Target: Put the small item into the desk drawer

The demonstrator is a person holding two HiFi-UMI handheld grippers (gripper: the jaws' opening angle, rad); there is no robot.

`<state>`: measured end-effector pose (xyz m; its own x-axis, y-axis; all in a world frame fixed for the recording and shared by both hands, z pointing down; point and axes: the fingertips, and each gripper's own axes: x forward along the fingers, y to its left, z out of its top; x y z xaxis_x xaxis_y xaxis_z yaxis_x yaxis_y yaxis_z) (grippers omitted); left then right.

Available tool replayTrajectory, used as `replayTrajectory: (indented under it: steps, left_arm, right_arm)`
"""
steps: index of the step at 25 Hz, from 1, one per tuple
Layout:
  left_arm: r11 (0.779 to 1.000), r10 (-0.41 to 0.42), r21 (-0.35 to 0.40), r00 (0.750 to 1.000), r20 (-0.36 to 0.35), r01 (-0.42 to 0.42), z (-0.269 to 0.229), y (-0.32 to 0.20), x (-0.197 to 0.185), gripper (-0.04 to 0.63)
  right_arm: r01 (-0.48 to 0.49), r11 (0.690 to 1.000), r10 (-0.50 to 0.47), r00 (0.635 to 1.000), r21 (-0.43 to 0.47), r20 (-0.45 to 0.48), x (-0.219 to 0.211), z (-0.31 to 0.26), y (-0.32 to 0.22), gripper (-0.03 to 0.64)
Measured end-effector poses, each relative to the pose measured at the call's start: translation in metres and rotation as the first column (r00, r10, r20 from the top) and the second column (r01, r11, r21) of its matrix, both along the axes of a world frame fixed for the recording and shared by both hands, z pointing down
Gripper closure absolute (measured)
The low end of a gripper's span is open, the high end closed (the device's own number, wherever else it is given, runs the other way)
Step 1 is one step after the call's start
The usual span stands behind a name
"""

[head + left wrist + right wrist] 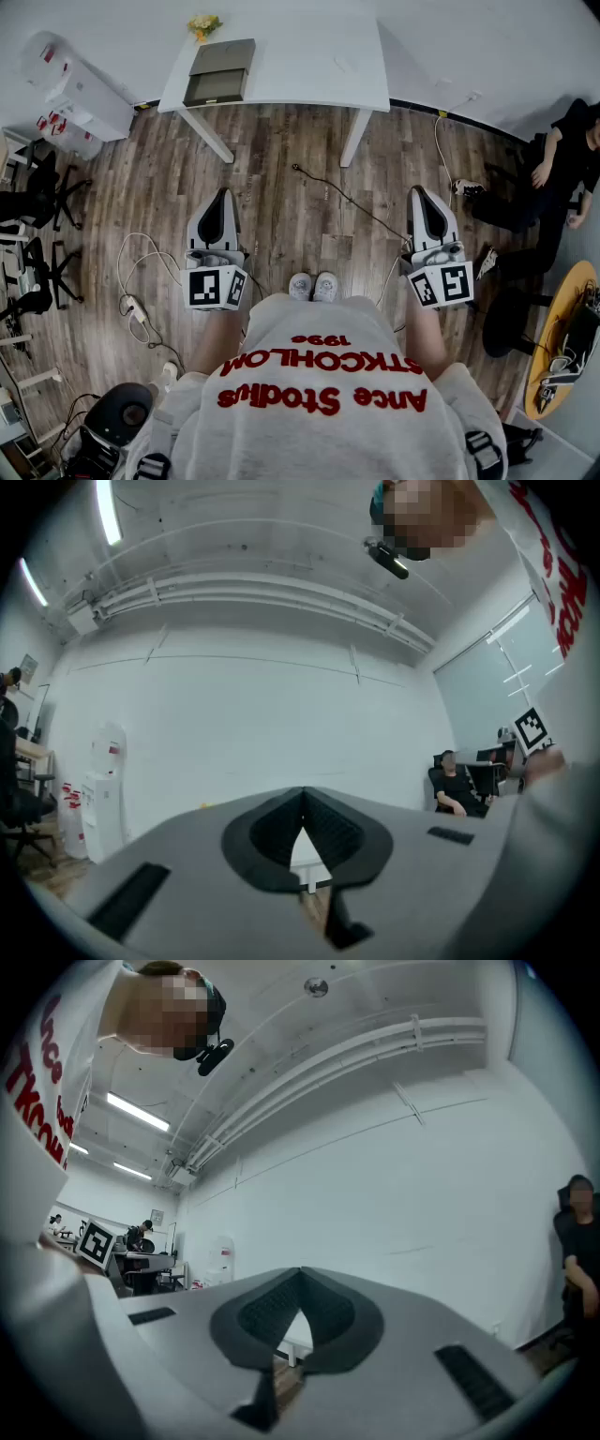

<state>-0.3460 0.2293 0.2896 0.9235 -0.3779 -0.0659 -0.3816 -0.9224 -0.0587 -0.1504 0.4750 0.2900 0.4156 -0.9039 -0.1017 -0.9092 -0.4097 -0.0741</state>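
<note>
A white desk (309, 56) stands across the wooden floor from me. On its left end sits a grey-olive drawer unit (220, 72), and a small yellow item (203, 24) lies just behind it. My left gripper (221, 195) and my right gripper (419, 192) hang at waist height, both pointing toward the desk and well short of it. In the left gripper view the gripper (302, 803) has its jaws meeting at the tips, with nothing between them. The right gripper (300, 1283) looks the same in its own view, shut and empty.
A water dispenser (80, 89) and office chairs (37, 197) stand at the left. Cables (141, 281) trail over the floor by my left foot. A seated person (562, 159) and a round yellow table (562, 337) are at the right.
</note>
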Motion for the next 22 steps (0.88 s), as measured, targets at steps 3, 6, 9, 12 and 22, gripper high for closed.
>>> replayTrajectory:
  steps: [3, 6, 9, 12, 22]
  left_arm:
    - [1.000, 0.007, -0.001, 1.000, -0.013, -0.007, 0.000, 0.004, 0.009, 0.588]
    - [1.000, 0.011, -0.004, 1.000, -0.021, -0.012, 0.001, 0.007, 0.017, 0.588]
    - [1.000, 0.007, -0.012, 1.000, -0.018, -0.007, 0.004, 0.008, 0.020, 0.588]
    - [1.000, 0.000, -0.017, 1.000, -0.008, 0.000, 0.007, 0.009, 0.025, 0.588]
    - [1.000, -0.020, -0.008, 1.000, 0.018, 0.020, 0.013, 0.009, 0.036, 0.588]
  right_arm:
    - [0.005, 1.000, -0.005, 1.000, 0.015, -0.015, 0.004, -0.004, 0.000, 0.612]
    - [0.008, 0.999, -0.006, 0.999, 0.041, -0.039, 0.005, -0.010, 0.002, 0.612]
    - [0.017, 0.999, -0.015, 0.999, 0.047, -0.034, 0.008, -0.010, 0.003, 0.614]
    - [0.028, 0.998, -0.028, 1.000, 0.050, -0.013, 0.015, -0.008, 0.004, 0.612]
    - [0.084, 0.995, -0.086, 0.996, 0.061, 0.032, 0.032, 0.004, 0.007, 0.612]
